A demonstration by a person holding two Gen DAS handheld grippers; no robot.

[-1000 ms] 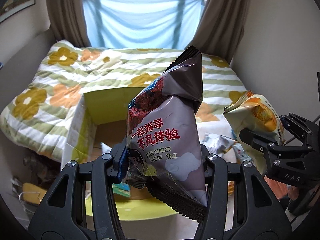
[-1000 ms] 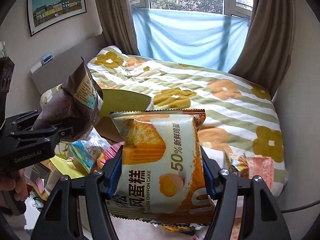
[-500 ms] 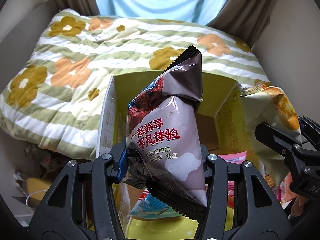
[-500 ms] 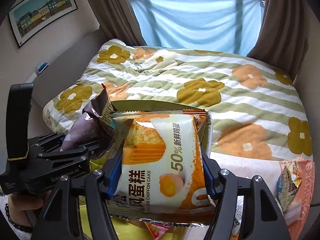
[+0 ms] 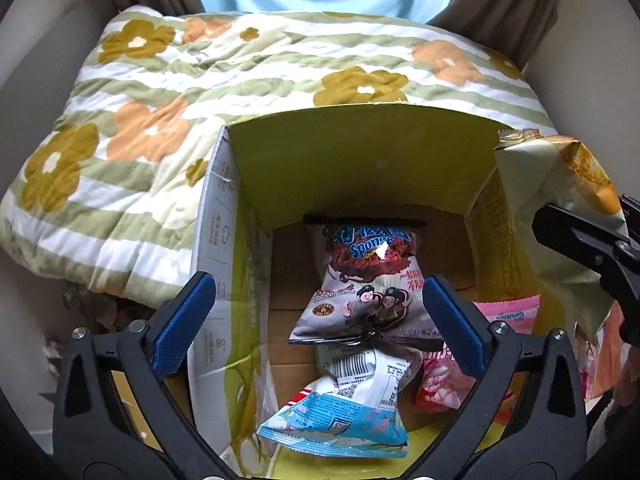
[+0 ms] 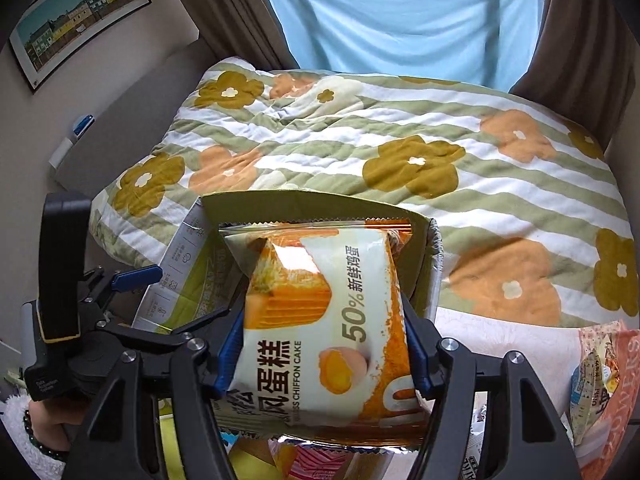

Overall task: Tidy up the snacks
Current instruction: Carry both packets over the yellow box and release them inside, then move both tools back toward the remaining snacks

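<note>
Over the box (image 5: 360,160), left tongs (image 5: 320,320) just spread, apparently clear of its rim; right tongs (image 6: 320,352) clamp cake pack (image 6: 320,320).

Both wrist views steeply down, close over the shared cardboard box (image 5: 360,168) beside the bed (image 6: 440,152).

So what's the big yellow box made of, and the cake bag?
The box looks like cardboard: stiff flat flaps, a brown floor, matte printed walls. The cake bag seems to be thin glossy plastic film: shiny glare, crimped zigzag edge, silvery bottom seam.
</note>
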